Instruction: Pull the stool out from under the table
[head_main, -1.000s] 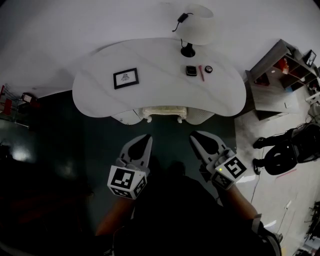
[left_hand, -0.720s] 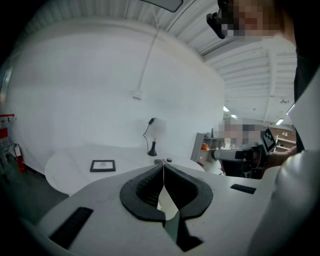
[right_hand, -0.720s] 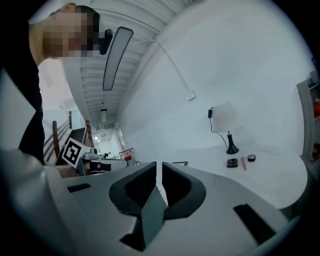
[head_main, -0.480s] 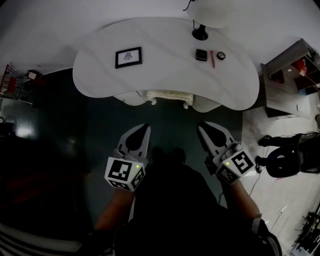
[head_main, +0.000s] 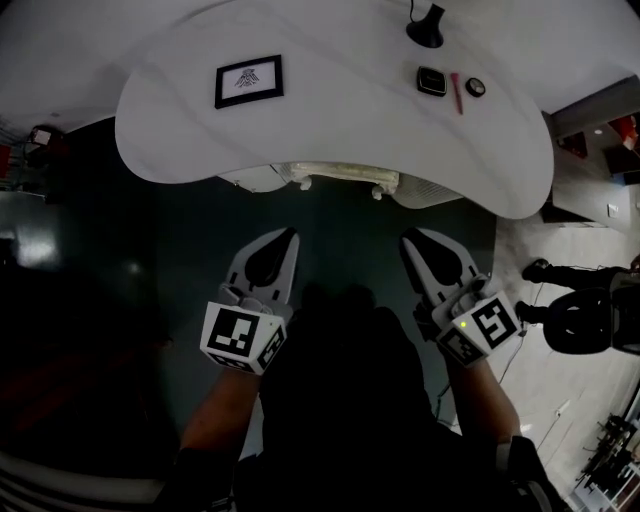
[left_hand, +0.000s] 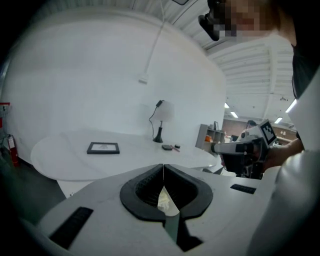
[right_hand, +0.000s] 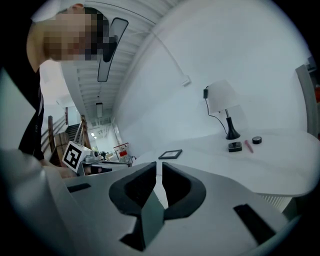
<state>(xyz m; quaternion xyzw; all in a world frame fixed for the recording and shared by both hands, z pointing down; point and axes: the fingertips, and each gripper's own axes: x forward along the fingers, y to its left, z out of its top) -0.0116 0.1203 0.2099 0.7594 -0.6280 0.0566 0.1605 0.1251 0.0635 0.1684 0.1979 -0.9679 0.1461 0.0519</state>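
Left hand-held gripper (head_main: 288, 236) and right hand-held gripper (head_main: 410, 240) both pinched closed, holding nothing, pointing side by side toward stool (head_main: 340, 176). Stool sitting ahead of both tips, not yet touched, tucked under worktop (head_main: 330, 110) edge. Grippers probably lining up, one per side, for balanced pull.

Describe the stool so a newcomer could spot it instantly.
Start at the big white kidney-shaped table. Under the middle of its near edge, between two rounded white pedestals, sits the stool. Only its cream front edge and two short legs show, yellower than the pedestals.
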